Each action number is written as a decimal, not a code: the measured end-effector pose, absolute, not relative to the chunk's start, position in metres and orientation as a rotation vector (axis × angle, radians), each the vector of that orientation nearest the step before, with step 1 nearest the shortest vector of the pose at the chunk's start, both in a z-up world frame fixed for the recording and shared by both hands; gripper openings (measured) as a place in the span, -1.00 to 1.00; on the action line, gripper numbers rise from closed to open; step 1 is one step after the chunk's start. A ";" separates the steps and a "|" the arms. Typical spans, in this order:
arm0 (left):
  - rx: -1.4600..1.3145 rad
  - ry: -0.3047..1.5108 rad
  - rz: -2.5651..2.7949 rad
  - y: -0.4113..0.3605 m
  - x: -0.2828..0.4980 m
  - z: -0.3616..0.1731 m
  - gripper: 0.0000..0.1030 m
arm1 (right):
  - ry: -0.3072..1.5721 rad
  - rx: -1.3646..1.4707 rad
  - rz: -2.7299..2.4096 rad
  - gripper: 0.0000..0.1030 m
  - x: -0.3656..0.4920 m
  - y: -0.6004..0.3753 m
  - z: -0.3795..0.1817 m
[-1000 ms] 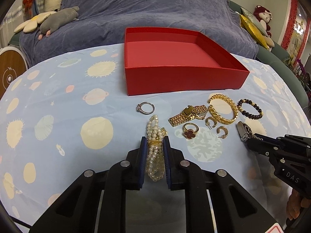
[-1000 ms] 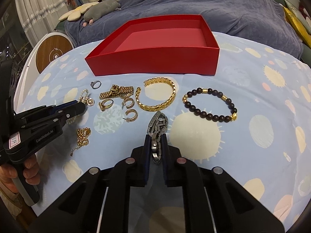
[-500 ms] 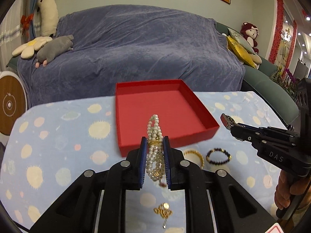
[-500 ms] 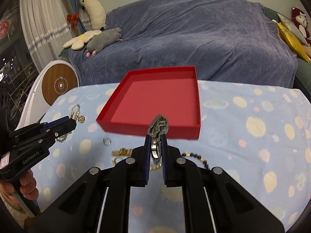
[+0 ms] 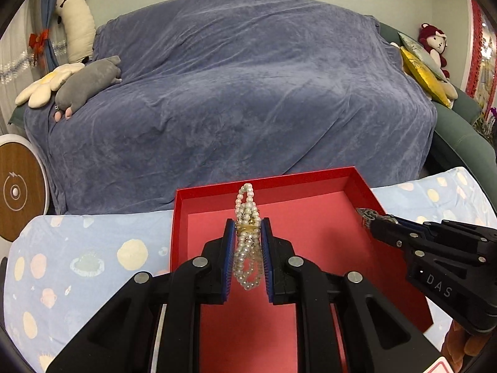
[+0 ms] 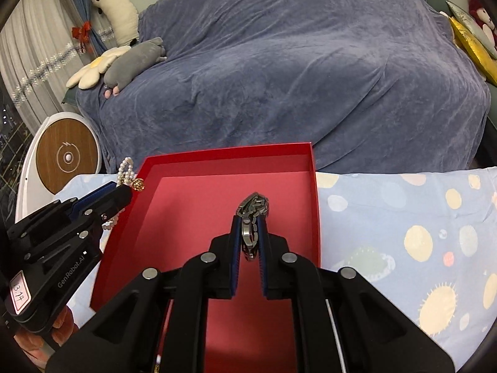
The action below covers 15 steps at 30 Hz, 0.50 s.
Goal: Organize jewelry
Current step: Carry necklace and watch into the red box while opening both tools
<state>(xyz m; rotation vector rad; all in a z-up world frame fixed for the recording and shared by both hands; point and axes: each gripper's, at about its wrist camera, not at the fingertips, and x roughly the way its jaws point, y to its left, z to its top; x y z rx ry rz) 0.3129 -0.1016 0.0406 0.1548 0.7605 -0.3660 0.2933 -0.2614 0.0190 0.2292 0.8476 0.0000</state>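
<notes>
Left gripper (image 5: 247,230): clamped on pearl bracelet (image 5: 247,242), long axis toward 12 o'clock, over red box (image 5: 310,217).
Right gripper (image 6: 250,223): clamped on metal watch band (image 6: 252,217), pointing 12 o'clock.

So the box (image 5: 354,183) sits on the surface (image 5: 93,248), near its far edge, with the sofa (image 5: 248,93) right behind it. Both grippers are over the box: the left gripper (image 5: 247,233) toward its left side with the pearl bracelet (image 5: 247,248) between its jaws, the right gripper (image 6: 250,233) toward the right with the metal bracelet (image 6: 252,214) between its jaws. Plush toys (image 5: 77,84) lie on the sofa's left end, cushions (image 5: 419,68) on its right.
</notes>
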 end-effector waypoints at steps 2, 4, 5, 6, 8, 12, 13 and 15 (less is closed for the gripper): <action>0.146 0.772 -0.353 -0.102 0.325 0.032 -0.70 | 0.836 0.229 -0.012 -0.78 0.302 -0.265 0.014; 0.130 0.777 -0.338 -0.100 0.333 0.028 -0.68 | 0.819 0.230 -0.024 -0.69 0.304 -0.268 0.015; 0.131 0.777 -0.330 -0.098 0.334 0.027 -0.64 | 0.808 0.234 -0.028 -0.68 0.302 -0.269 0.016; 0.134 0.775 -0.319 -0.097 0.334 0.027 -0.49 | 0.794 0.237 -0.027 -0.59 0.298 -0.270 0.019; 0.137 0.752 -0.289 -0.094 0.329 0.029 -0.14 | 0.768 0.230 -0.036 -0.46 0.286 -0.273 0.026; 0.120 0.690 -0.277 -0.073 0.296 0.047 0.07 | 0.763 0.212 -0.004 -0.41 0.242 -0.273 0.040; 0.123 0.679 -0.282 -0.067 0.285 0.052 0.11 | 0.766 0.198 0.003 -0.38 0.226 -0.271 0.042; 0.133 0.665 -0.280 -0.055 0.260 0.059 0.21 | 0.771 0.158 0.014 -0.33 0.194 -0.265 0.045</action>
